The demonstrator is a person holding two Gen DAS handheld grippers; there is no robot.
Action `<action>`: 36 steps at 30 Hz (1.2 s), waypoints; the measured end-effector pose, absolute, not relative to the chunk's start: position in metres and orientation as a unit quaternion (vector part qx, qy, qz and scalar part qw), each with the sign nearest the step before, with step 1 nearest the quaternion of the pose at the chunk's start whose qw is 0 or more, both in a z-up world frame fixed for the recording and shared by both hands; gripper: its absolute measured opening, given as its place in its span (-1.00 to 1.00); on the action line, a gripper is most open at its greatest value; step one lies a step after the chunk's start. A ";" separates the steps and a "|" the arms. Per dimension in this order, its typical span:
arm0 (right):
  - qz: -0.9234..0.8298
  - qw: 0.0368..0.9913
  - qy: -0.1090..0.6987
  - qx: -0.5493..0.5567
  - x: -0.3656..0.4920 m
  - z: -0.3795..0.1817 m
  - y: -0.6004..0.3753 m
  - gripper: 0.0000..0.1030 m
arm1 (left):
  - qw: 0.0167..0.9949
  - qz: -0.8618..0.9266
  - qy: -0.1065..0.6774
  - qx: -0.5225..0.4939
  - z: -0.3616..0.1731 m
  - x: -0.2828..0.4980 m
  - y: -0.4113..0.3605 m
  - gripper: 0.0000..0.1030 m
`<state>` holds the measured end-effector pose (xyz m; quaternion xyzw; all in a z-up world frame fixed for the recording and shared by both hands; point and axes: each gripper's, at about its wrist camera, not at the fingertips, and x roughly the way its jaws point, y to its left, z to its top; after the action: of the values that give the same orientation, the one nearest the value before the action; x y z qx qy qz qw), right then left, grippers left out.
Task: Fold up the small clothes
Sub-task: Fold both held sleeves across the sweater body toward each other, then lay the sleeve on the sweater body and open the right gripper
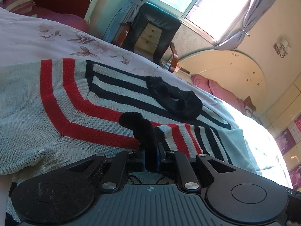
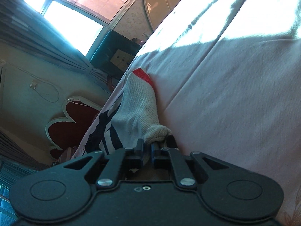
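Note:
A small knitted sweater (image 1: 62, 101), light grey with red and dark navy stripes, lies on the bed. Its black ribbed cuff (image 1: 176, 98) rests on the striped part. My left gripper (image 1: 150, 156) is shut on a black ribbed edge of the sweater (image 1: 143, 130), low over the fabric. In the right wrist view, my right gripper (image 2: 147, 148) is shut on a bunched grey part of the same sweater (image 2: 139, 105), which has a red stripe near its far end. The fabric between the jaws hides the pads.
The bed has a pale pink floral cover (image 1: 56, 37) (image 2: 235, 94). Pink pillows (image 1: 216, 86) lie at the far end. A black chair with small wooden drawers (image 1: 150, 35) stands by the window. A red and white headboard (image 2: 69, 120) is at the left.

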<state>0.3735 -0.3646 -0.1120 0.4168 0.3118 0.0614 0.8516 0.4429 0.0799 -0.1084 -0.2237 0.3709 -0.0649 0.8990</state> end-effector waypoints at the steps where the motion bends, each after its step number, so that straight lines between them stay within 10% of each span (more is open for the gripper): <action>1: 0.061 0.860 0.309 0.402 0.373 -0.107 -0.362 -0.85 | 0.898 -0.063 0.375 -0.221 -0.108 0.444 0.079 -0.79; 16: 0.059 0.863 0.342 0.367 0.371 -0.124 -0.367 -0.89 | 0.895 -0.042 0.390 -0.210 -0.121 0.414 0.074 -0.78; 19: 0.063 0.864 0.349 0.356 0.369 -0.116 -0.367 -0.74 | 0.901 -0.022 0.385 -0.198 -0.116 0.406 0.078 -0.39; 21: 0.067 0.872 0.345 0.341 0.362 -0.107 -0.369 -0.57 | 0.912 0.017 0.366 -0.186 -0.106 0.394 0.085 0.25; 36: 0.087 0.914 0.315 0.241 0.455 -0.083 -0.372 -0.55 | 0.940 -0.094 0.319 -0.075 -0.097 0.472 -0.014 0.29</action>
<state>0.4553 -0.3719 -0.0829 0.2412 0.3147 0.0865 0.9139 0.4718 -0.0144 -0.0967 -0.0747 0.3190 -0.0939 0.9401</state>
